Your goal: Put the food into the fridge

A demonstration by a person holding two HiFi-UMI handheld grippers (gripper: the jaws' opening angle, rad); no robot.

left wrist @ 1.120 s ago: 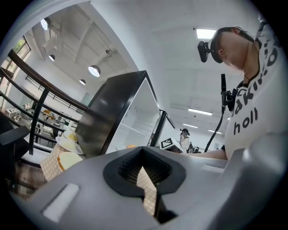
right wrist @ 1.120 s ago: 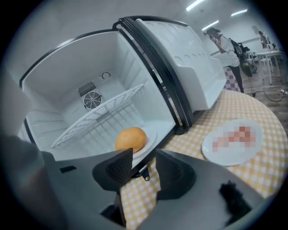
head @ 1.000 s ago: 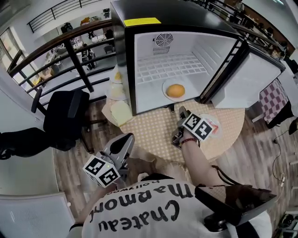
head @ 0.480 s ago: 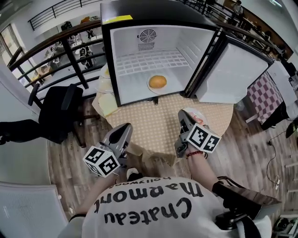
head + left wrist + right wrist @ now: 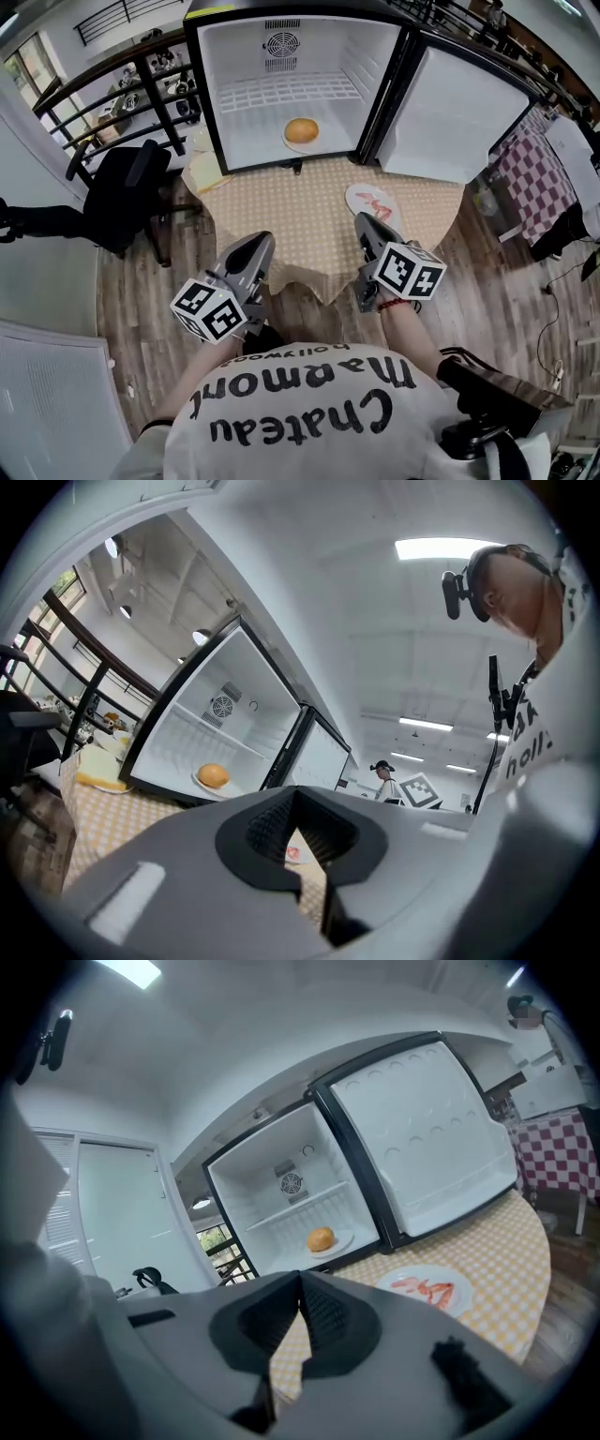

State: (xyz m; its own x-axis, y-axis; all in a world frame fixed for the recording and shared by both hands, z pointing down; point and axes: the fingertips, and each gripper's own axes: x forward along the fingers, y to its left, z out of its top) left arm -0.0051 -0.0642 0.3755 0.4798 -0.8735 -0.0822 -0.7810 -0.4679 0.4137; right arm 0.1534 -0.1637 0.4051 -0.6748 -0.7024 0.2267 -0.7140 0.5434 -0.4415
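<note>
Pulled back from the fridge (image 5: 309, 52), left hand-held gripper (image 5: 261, 241) and right hand-held gripper (image 5: 362, 222) sit closed, empty; only the left gripper view shows a bystander (image 5: 382, 776).

Straight ahead of the jaws of the left gripper (image 5: 262, 242) and the right gripper (image 5: 363, 223), well apart from both: a small black fridge (image 5: 281, 56), white inside, its door (image 5: 459, 103) swung wide open to the right. On its floor, below the wire shelf, a round golden-brown bun (image 5: 301, 129) on a white plate (image 5: 291, 143). Just beyond the right jaws, outside the fridge, a second white plate (image 5: 352, 194) lying flat with red strips of food (image 5: 373, 201). Far ahead-left of the left jaws, beside the fridge's left wall, pale yellow food (image 5: 202, 173).
</note>
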